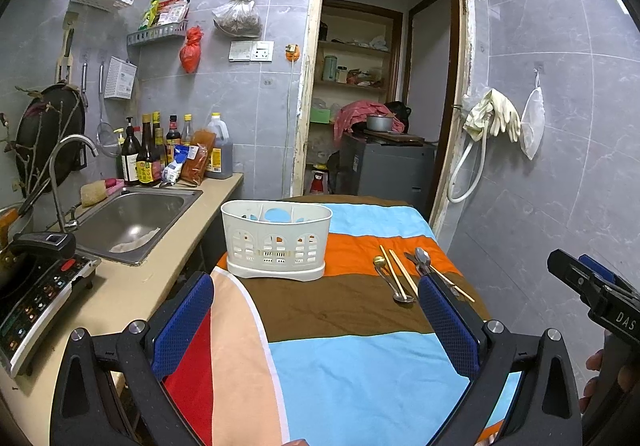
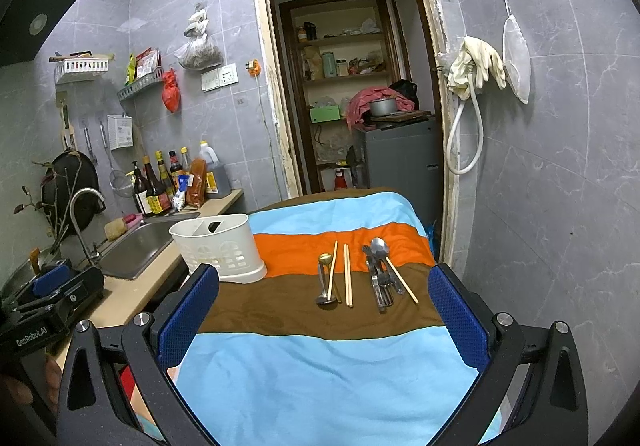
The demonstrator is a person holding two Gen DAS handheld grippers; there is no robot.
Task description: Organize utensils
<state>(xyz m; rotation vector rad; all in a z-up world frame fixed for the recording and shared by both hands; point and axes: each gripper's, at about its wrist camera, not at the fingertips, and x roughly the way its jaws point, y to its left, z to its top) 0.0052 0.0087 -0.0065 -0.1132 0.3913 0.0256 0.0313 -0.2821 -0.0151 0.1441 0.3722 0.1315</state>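
Note:
A white plastic utensil caddy (image 1: pixel 276 242) stands at the far left of the striped cloth (image 1: pixel 352 374); it also shows in the right wrist view (image 2: pixel 220 248). To its right lie loose utensils: a gold-headed spoon (image 2: pixel 325 260), wooden chopsticks (image 2: pixel 348 280) and a bunch of steel spoons and forks (image 2: pixel 380 274) with one more chopstick (image 2: pixel 402 282). In the left wrist view they lie at the right, the chopsticks (image 1: pixel 400 272) beside the steel spoon (image 1: pixel 422 256). My left gripper (image 1: pixel 316 298) is open and empty, well short of the caddy. My right gripper (image 2: pixel 324 292) is open and empty, short of the utensils.
A steel sink (image 1: pixel 132 221) with faucet (image 1: pixel 64 165) sits in the counter to the left, sauce bottles (image 1: pixel 160 153) behind it and an induction cooker (image 1: pixel 36 298) at the near left. An open doorway (image 1: pixel 384 85) lies beyond the table. A tiled wall (image 1: pixel 560 165) is close on the right.

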